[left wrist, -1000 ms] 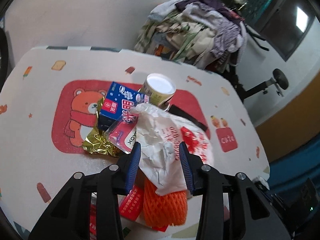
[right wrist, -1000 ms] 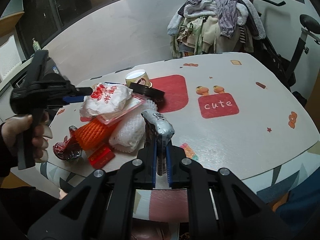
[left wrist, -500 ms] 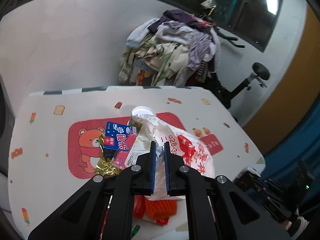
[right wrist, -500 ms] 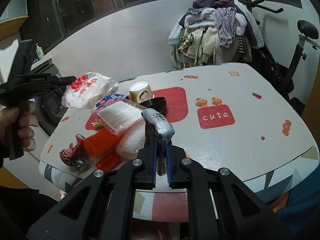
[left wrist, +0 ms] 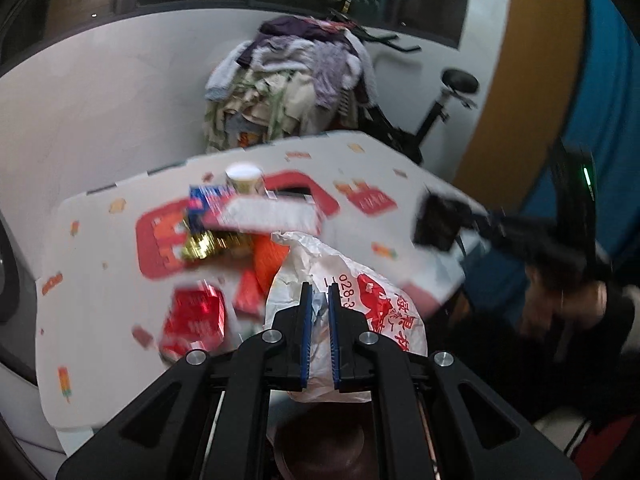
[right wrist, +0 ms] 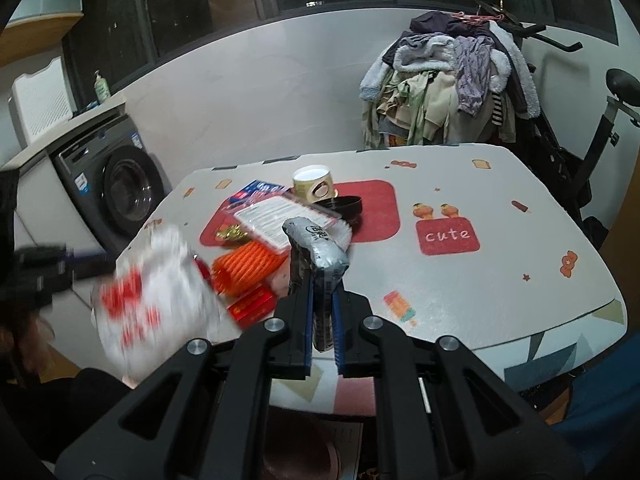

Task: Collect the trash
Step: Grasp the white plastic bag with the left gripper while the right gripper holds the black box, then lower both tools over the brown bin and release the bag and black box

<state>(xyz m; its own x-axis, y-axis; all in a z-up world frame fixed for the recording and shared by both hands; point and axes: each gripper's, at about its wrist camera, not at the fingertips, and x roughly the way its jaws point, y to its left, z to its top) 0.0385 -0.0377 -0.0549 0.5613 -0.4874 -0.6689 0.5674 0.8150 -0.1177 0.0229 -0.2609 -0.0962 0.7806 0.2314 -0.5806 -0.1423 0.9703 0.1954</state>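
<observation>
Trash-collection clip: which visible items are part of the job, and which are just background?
Job: white plastic bag in left gripper; silver wrapper in right gripper; orange foam net; paper cup; gold foil.
Background: clothes pile; washing machine; exercise bike.

The table's [right wrist: 500, 280] right half lay bare, open to a gripper. Its left half was blocked by piled trash [right wrist: 264, 236], with a paper cup [right wrist: 313, 184] standing behind.

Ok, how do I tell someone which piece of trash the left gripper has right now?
Start at the cartoon-print table and find the trash pile at its near left corner. Just off that corner the left gripper is shut on a crumpled white plastic bag. It is the only white bag with red printed characters, and hangs clear of the pile instead of lying in it.
</observation>
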